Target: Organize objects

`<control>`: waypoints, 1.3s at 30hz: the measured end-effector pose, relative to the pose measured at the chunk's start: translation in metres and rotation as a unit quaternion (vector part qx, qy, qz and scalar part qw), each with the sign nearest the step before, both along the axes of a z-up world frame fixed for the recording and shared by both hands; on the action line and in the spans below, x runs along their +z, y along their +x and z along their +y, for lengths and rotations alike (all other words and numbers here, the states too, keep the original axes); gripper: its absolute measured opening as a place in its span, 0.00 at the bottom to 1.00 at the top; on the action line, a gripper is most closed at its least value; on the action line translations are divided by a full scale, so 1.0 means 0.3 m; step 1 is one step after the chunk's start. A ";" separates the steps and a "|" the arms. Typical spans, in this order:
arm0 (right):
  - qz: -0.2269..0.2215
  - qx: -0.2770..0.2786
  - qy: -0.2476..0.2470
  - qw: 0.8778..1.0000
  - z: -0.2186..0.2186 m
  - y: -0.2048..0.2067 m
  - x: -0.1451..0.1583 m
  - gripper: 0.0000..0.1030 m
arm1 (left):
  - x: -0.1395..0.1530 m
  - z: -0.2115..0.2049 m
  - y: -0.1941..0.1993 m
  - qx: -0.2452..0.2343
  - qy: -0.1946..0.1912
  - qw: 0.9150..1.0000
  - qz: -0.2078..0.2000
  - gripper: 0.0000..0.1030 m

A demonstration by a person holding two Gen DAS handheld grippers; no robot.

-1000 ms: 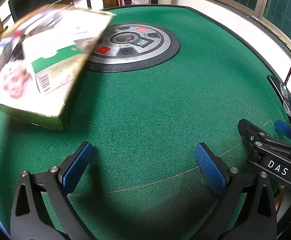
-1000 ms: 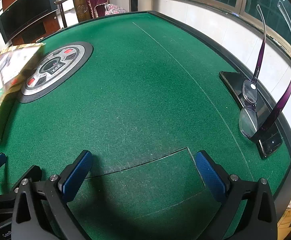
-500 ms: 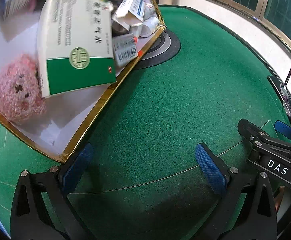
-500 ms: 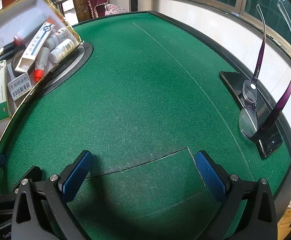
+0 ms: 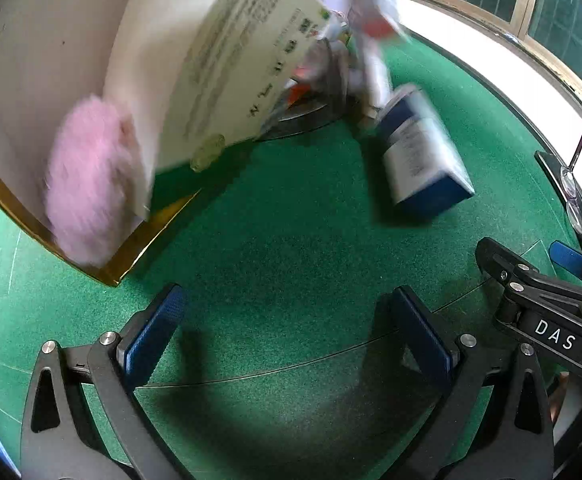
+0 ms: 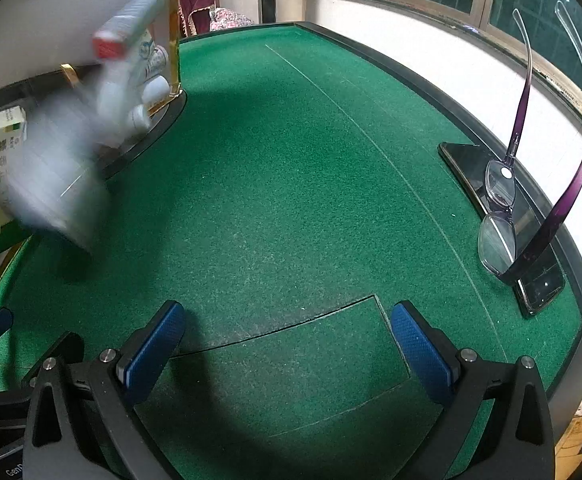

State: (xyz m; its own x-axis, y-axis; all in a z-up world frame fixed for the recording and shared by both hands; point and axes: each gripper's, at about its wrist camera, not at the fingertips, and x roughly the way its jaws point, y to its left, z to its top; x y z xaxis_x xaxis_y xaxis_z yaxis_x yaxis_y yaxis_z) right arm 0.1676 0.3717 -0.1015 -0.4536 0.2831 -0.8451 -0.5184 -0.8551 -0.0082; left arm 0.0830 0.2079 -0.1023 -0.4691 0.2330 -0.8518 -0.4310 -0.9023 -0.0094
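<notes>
The green table (image 6: pixel 291 184) is bare in the middle. A tipped box (image 5: pixel 31 80) and a blue carton (image 5: pixel 423 152) block the left; glasses (image 6: pixel 499 216) on a phone (image 6: pixel 539 288) block the right.

- Left claw (image 5: pixel 287 328): jaws spread wide, nothing between the blue pads (image 5: pixel 153 332); held low over the table (image 5: pixel 291 248).
- Right claw (image 6: pixel 287 336): jaws spread wide, empty; held low, just beside the left claw, both facing the same way.

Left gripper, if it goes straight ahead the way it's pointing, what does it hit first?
Bare green felt lies directly ahead of the open left gripper; beyond it, probably the blurred blue-and-white box, slightly right. Depth is unclear.
</notes>
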 end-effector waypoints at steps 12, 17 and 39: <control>0.000 0.000 0.000 1.000 0.005 0.000 -0.002 1.00 | -0.004 -0.002 0.003 0.000 0.000 1.000 0.000 1.00; 0.000 0.000 0.000 1.000 0.002 0.001 -0.003 1.00 | -0.004 -0.002 0.003 -0.001 0.000 1.000 0.000 1.00; 0.000 -0.003 0.000 1.000 0.000 -0.004 -0.009 1.00 | -0.008 -0.002 0.006 -0.002 0.000 1.000 0.000 1.00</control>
State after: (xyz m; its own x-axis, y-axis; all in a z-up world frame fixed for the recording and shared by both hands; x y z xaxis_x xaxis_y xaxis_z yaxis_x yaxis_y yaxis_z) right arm 0.1664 0.3717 -0.1040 -0.4513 0.2864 -0.8452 -0.5235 -0.8520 -0.0092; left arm 0.0849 0.2074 -0.1047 -0.4676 0.2343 -0.8523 -0.4340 -0.9009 -0.0095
